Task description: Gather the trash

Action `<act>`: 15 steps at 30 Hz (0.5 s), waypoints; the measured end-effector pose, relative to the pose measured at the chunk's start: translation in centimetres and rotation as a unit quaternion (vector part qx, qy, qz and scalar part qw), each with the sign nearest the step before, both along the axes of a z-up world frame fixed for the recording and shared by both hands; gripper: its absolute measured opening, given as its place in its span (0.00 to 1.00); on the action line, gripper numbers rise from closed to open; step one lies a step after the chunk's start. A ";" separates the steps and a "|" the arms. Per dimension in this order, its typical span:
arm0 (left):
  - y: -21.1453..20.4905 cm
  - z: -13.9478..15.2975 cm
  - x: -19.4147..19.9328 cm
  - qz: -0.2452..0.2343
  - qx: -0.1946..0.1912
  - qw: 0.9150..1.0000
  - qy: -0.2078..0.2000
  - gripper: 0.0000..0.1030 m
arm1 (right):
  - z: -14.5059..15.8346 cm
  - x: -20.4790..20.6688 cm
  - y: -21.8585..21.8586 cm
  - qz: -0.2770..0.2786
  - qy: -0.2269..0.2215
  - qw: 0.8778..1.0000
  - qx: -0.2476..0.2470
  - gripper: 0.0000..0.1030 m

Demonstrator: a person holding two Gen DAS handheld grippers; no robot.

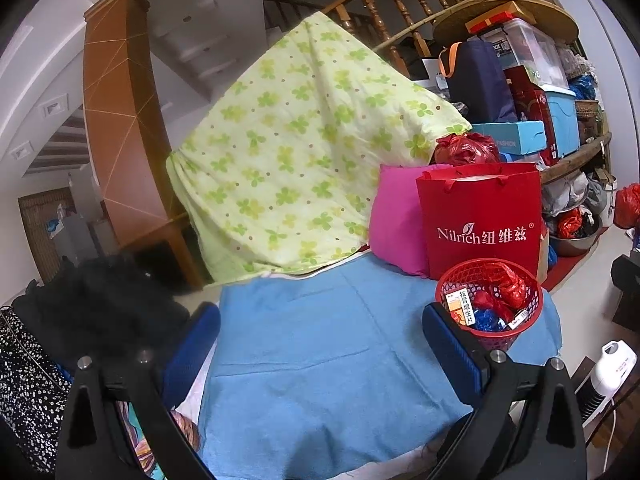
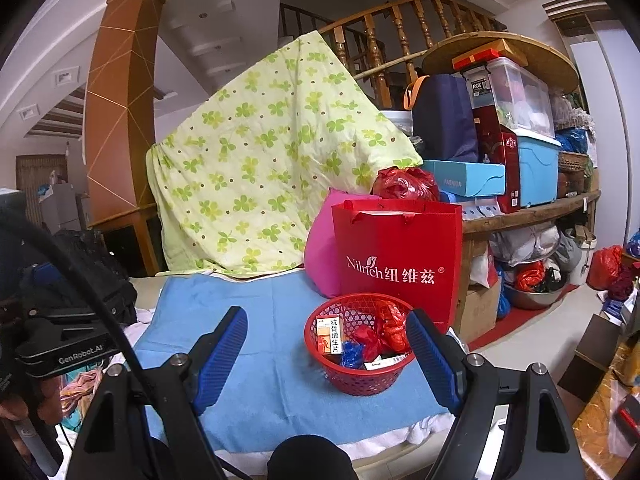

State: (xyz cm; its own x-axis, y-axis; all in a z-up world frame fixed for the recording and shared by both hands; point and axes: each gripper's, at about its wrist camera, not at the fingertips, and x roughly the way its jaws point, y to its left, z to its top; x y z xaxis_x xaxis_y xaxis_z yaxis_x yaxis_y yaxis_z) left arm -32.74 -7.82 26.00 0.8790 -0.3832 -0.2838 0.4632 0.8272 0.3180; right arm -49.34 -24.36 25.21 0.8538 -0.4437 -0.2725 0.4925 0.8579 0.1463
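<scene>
Both grippers hover over a light blue towel (image 2: 272, 320) spread on the desk, and both sets of jaws stand spread wide with nothing between them. The right gripper (image 2: 326, 354) points toward a round red plastic mesh basket (image 2: 360, 380) that sits on the towel just ahead of its right-hand jaw, partly overlapped by that jaw's blue pad. In the basket lie crumpled red plastic wrappers (image 2: 384, 330), a scrap of blue plastic (image 2: 351, 354) and a small white-and-orange medicine box (image 2: 329, 335) standing on end. From the left gripper (image 1: 320, 332), the same basket (image 1: 496, 336) sits off beyond its right-hand jaw. Directly behind the basket stands a red paper gift bag with white lettering (image 2: 396, 256), a pink cushion (image 2: 320, 256) beside it, and a green floral quilt (image 2: 256, 168) draped farther back.
</scene>
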 end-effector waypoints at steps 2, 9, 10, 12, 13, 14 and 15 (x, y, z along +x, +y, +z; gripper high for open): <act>-0.1 0.0 0.0 0.002 0.000 1.000 -0.001 0.98 | 0.1 0.0 0.1 0.000 -0.001 1.000 0.000 0.82; -0.1 0.0 0.0 0.002 0.001 1.000 -0.001 0.98 | 0.3 0.2 0.7 -0.003 -0.001 1.000 -0.009 0.82; -0.1 0.0 -0.1 0.002 0.000 1.000 -0.001 0.98 | 0.3 0.2 0.7 -0.003 -0.001 1.000 -0.009 0.82; -0.1 0.0 0.0 0.002 0.000 1.000 0.000 0.98 | 0.3 0.2 0.7 -0.003 -0.001 1.000 -0.009 0.82; -0.2 0.0 0.0 0.002 -0.001 1.000 0.000 0.98 | 0.3 0.2 0.7 -0.003 -0.001 1.000 -0.009 0.82; -0.1 0.0 0.0 0.001 0.000 1.000 0.000 0.98 | 0.3 0.2 0.7 -0.002 -0.001 1.000 -0.009 0.82; -0.1 0.0 0.0 0.001 0.000 1.000 0.000 0.98 | 0.3 0.2 0.6 -0.002 0.000 1.000 -0.009 0.82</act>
